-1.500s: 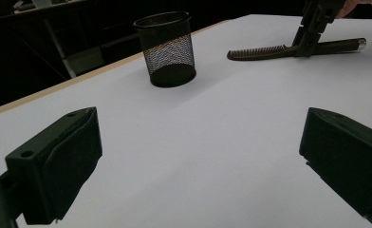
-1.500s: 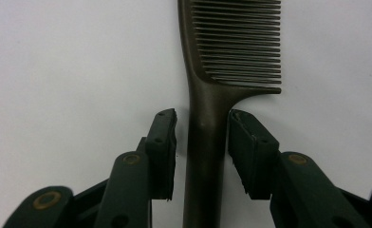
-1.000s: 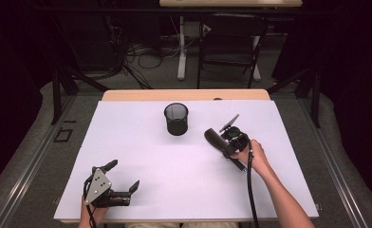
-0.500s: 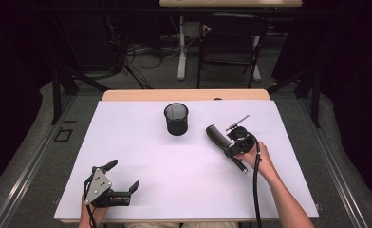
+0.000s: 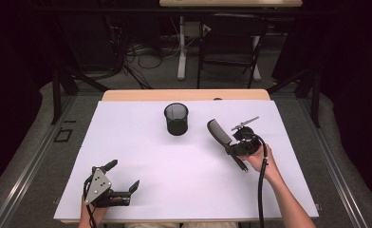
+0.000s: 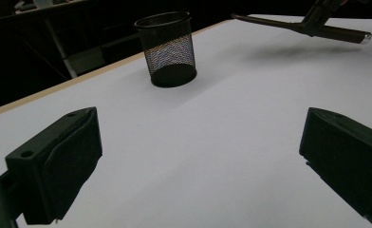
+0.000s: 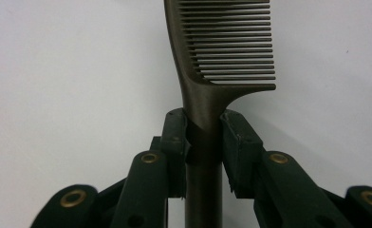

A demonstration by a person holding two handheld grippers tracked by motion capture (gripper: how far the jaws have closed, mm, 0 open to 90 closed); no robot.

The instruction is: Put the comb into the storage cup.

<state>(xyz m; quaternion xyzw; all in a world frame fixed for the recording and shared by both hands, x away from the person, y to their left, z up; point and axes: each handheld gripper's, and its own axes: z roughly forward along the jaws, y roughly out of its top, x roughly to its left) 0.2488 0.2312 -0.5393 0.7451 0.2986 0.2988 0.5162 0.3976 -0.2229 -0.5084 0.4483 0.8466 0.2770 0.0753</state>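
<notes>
A dark comb (image 5: 216,130) hangs above the white sheet at the right, its toothed end pointing up and left toward the cup. My right gripper (image 5: 231,148) is shut on its handle. In the right gripper view the two pads (image 7: 174,137) clamp the comb (image 7: 222,47) just below the teeth. A black mesh cup (image 5: 176,118) stands upright at the middle back, a short way left of the comb. My left gripper (image 5: 123,175) rests near the front left edge, open, with nothing between its jaws. In the left gripper view, the cup (image 6: 167,47) and the comb (image 6: 288,26) lie beyond that gripper (image 6: 200,161).
A white sheet (image 5: 184,190) covers most of the wooden table (image 5: 184,95). The right gripper's black cable (image 5: 261,190) trails along the forearm to the front edge. Chairs, table legs and cables stand on the floor behind the table.
My right hand has shifted a little to the right and turned, with the comb still clamped. The left gripper has stayed where it was.
</notes>
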